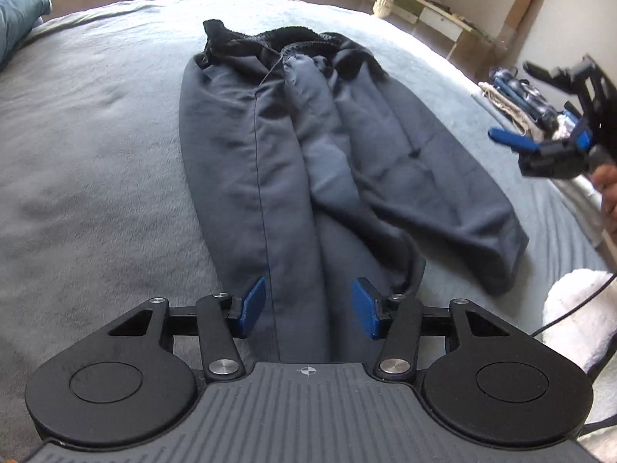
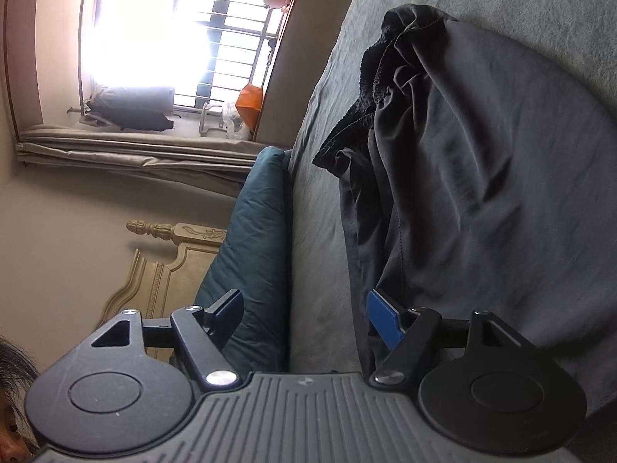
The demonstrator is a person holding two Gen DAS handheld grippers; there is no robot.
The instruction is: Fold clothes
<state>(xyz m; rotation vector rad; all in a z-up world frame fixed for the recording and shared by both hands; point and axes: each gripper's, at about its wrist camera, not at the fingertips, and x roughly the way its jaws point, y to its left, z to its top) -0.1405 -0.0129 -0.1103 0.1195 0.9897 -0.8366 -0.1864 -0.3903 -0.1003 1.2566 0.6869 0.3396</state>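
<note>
A pair of dark grey-blue soft fabric trousers (image 1: pixel 270 154) is seen laid lengthwise along the middle of the grey plush bed cover (image 1: pixel 96 154), black waistband toward the far edge; one leg is doubled back unevenly, so a tidy fold is judged unfinished; the left gripper (image 1: pixel 308 306) is held apart over the near leg; the right gripper (image 2: pixel 304 318), likewise apart, is held off the right edge, nothing grasped.

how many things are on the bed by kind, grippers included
dark trousers: 1
teal pillow: 1
white towel: 1
grippers: 2, left gripper and right gripper, both open
total: 5
</note>
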